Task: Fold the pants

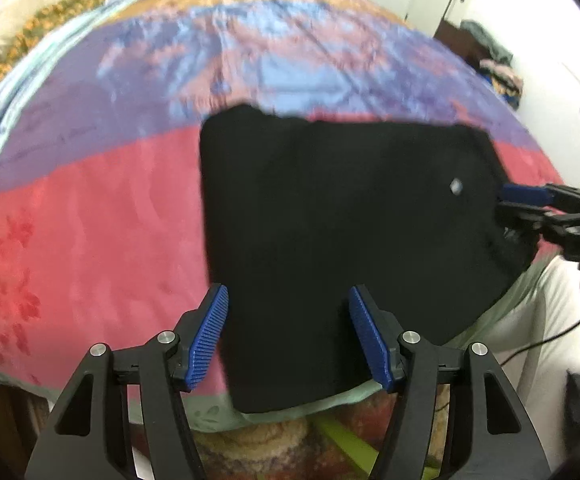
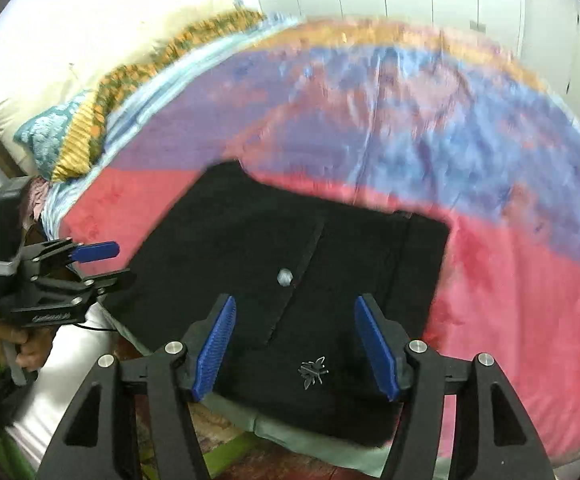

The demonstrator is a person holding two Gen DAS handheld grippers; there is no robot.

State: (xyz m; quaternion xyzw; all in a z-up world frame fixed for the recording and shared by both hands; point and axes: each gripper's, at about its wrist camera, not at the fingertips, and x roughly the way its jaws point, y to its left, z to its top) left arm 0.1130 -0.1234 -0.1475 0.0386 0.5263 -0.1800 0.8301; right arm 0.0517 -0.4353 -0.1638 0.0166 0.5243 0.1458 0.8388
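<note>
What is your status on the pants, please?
Both hand-held grippers, left and right, open, empty. Black fabric pants folded on the red-and-blue bedspread. Nothing in the way.

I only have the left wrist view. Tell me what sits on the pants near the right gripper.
Observer: A small pale embroidered insect emblem lies on the black pants, between the open right gripper fingers.
Operator: Report any seam there.
Observer: A fly seam runs diagonally, just right of the silver button.
Operator: Describe the bed's head end.
Observer: A teal and orange patterned pillow lies at the far left of the bedspread.
</note>
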